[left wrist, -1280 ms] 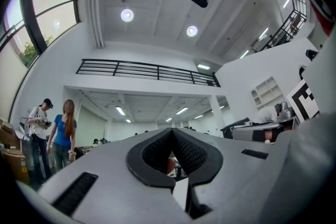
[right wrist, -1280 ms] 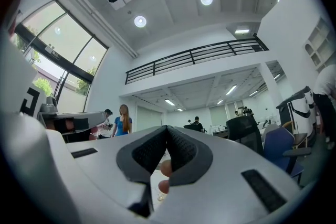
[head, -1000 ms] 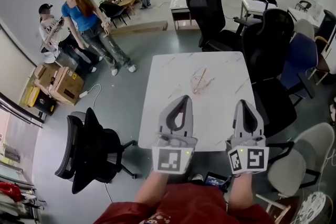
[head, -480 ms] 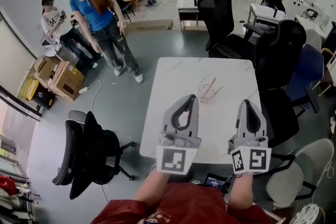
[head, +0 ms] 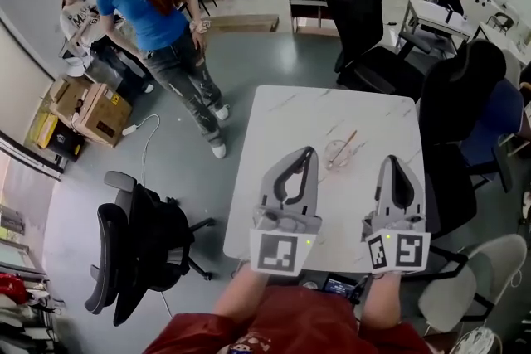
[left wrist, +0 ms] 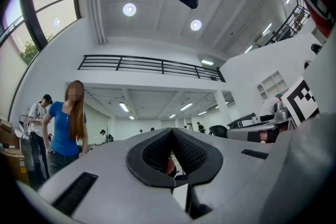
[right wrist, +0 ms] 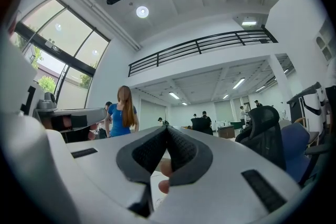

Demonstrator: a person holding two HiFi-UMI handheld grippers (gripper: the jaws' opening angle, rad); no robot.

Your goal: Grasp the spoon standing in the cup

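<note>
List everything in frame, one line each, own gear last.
table: one, white marbled, centre
cup: one, clear, on the table beyond the tongs
spoon: one, tan, leaning in the cup
office chairs: at least three, black, left, far and right of the table
cardboard boxes: two, brown, floor at left
bystander: one, blue top, beyond the table's left corner
left tongs: one, grey, shut, empty, over the table's near side
right tongs: one, grey, shut, empty, over the table's near right
</note>
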